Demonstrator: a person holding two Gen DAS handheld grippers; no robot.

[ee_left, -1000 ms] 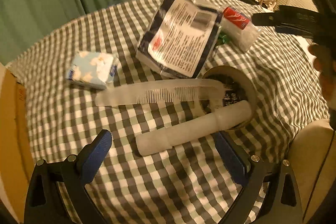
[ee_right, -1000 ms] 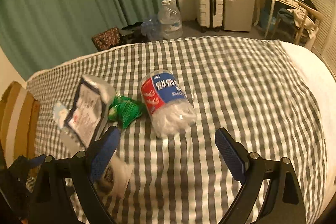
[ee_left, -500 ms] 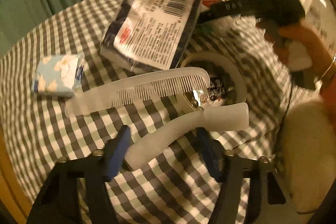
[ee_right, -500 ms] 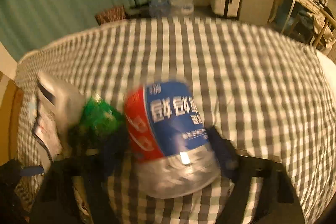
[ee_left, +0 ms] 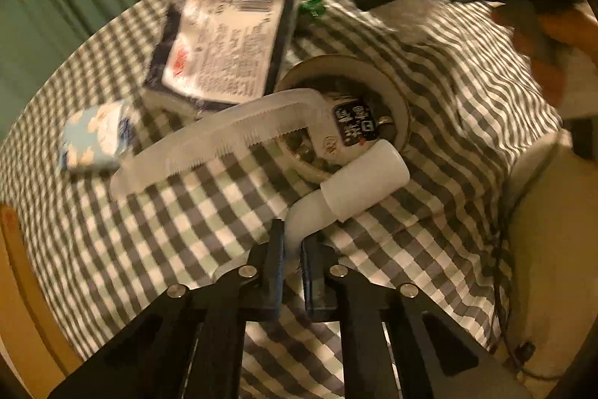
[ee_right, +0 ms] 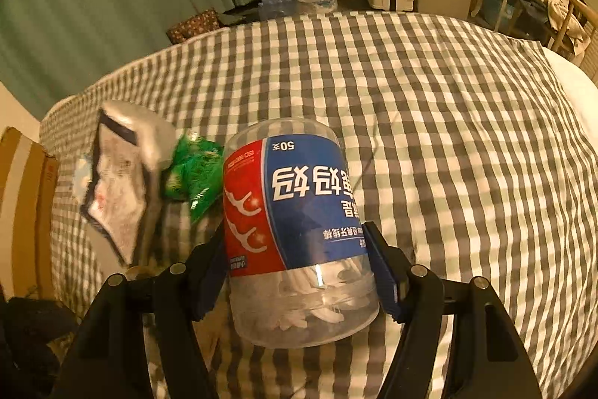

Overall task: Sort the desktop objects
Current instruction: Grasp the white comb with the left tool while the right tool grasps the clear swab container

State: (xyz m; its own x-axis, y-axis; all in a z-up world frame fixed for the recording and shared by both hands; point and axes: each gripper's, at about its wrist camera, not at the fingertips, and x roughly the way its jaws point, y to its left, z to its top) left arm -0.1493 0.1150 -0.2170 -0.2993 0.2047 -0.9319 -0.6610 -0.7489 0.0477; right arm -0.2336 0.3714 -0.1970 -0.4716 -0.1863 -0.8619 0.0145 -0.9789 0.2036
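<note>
My left gripper [ee_left: 293, 249] is shut on the flattened tail of a white capped tube [ee_left: 355, 186], whose cap end rests against a round bowl [ee_left: 398, 100]. A translucent white comb [ee_left: 224, 137] lies across the bowl's near rim. In the right wrist view, my right gripper [ee_right: 299, 260] is shut on a clear jar of floss picks [ee_right: 295, 212] with a red and blue label. Its pads press on both sides of the jar. The jar lies on the checked cloth [ee_right: 448, 137].
A flat dark-edged packet [ee_left: 224, 36] and a small blue tissue pack [ee_left: 97, 137] lie beyond the comb. A green wrapper [ee_right: 194, 174] sits left of the jar. A cardboard box [ee_right: 22, 212] stands at the cloth's left edge. A hand [ee_left: 553, 36] shows at the upper right.
The left jaws closed from wide open onto the tube's tail. The right gripper moved forward and down to the jar and closed on it.
</note>
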